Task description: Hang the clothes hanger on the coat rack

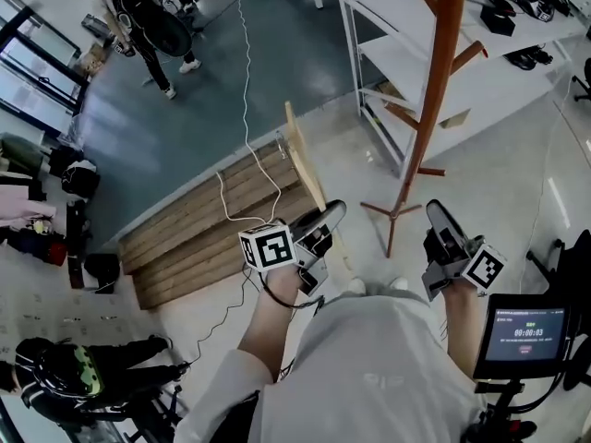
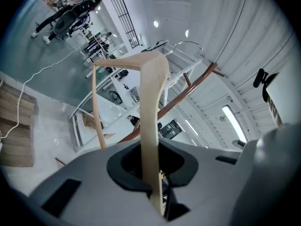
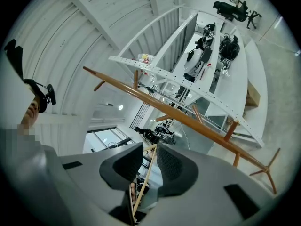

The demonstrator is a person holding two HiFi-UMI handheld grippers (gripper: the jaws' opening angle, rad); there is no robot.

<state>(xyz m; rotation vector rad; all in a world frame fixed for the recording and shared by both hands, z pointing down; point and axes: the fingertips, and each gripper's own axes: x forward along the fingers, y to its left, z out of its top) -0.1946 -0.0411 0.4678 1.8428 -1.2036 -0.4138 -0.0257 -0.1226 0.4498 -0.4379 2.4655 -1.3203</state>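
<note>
While your left gripper had its jaws clamped on one wooden arm of the clothes hanger, low in the frame's centre, the rest stuck up and forward, probably so its top was free for a peg. Your right gripper, lower right, held nothing, jaws a mere slit apart, likely in reserve. The screen beside it showed digits too small to read. Beyond, upper right, stood the coat rack, hanger not yet on it.

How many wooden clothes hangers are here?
1: the hanger clamped in the left gripper, near the coat rack. None hangs on the rack; the cluttered shelves could hide others.
</note>
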